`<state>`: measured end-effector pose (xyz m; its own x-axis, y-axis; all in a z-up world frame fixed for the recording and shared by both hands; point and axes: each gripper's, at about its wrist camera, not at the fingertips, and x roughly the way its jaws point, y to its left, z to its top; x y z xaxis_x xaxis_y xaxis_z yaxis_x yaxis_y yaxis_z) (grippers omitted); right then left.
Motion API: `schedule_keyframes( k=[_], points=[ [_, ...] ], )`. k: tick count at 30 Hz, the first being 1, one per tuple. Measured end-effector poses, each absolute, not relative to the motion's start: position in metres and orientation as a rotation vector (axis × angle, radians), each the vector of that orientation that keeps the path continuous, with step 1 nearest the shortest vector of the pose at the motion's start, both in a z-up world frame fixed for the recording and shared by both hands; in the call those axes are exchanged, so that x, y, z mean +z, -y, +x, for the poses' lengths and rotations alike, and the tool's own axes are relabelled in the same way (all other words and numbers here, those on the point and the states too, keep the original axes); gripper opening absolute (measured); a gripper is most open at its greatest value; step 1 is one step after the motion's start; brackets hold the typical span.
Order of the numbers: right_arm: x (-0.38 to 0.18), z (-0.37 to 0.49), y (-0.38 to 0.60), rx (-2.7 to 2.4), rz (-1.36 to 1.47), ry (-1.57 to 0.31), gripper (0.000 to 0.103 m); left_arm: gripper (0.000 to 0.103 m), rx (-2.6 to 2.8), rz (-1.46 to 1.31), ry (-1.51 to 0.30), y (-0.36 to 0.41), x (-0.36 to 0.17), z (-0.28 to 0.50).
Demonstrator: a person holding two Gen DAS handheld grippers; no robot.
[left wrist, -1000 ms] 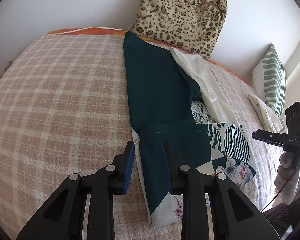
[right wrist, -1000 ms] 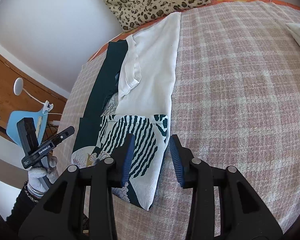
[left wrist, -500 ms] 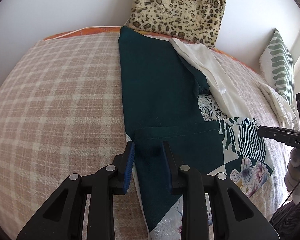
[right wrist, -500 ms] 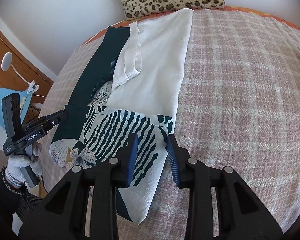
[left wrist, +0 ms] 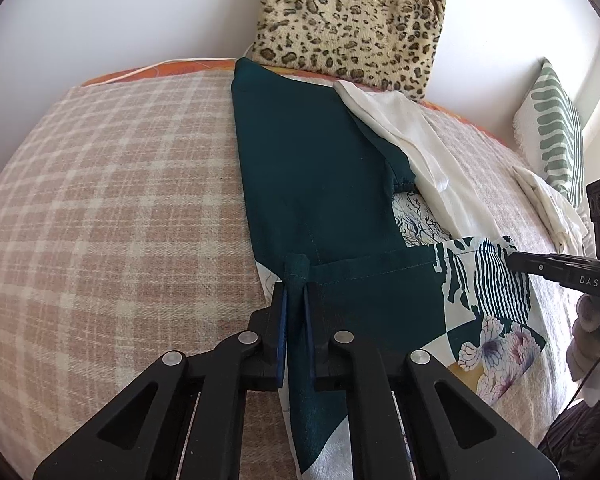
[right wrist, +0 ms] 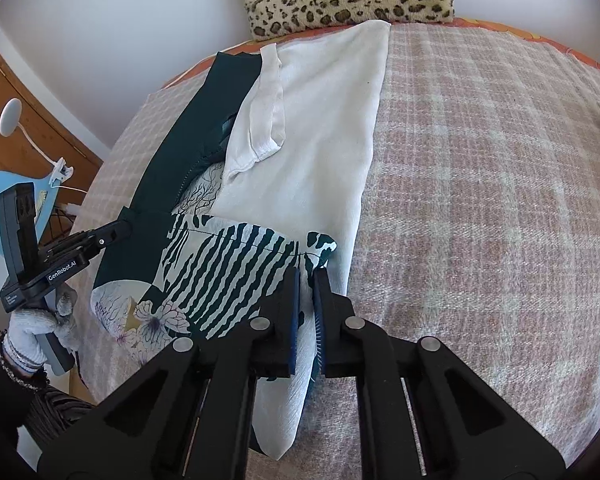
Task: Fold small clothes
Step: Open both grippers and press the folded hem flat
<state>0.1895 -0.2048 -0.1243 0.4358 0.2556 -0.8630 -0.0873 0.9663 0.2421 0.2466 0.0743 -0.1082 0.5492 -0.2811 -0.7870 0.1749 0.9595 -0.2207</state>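
Left gripper (left wrist: 295,290), right gripper (right wrist: 306,278), now clamped on garment (left wrist: 324,184) hem

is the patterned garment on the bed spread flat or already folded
Partly folded. The garment lies as a long narrow strip, both sleeves turned inward, and the left tongs and right tongs each pinch a bottom corner.

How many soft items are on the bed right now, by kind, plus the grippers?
Garments: 2, the teal and white patterned garment and a white cloth near the bed's right edge.
Pillows: 2, a leopard-print pillow and a green striped pillow.
Blankets: 1, the plaid blanket.
Grippers: 2, left gripper and right gripper, both clamped on the patterned garment.
Total: 7.
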Motion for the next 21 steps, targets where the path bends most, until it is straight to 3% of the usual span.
schedule_keyframes(
  k=[21],
  points=[
    [-0.123,0.207,0.201,0.135,0.065,-1.063,0.006,0.005,-0.171,-0.113,-0.897,-0.088,-0.1,0.265]
  ],
)
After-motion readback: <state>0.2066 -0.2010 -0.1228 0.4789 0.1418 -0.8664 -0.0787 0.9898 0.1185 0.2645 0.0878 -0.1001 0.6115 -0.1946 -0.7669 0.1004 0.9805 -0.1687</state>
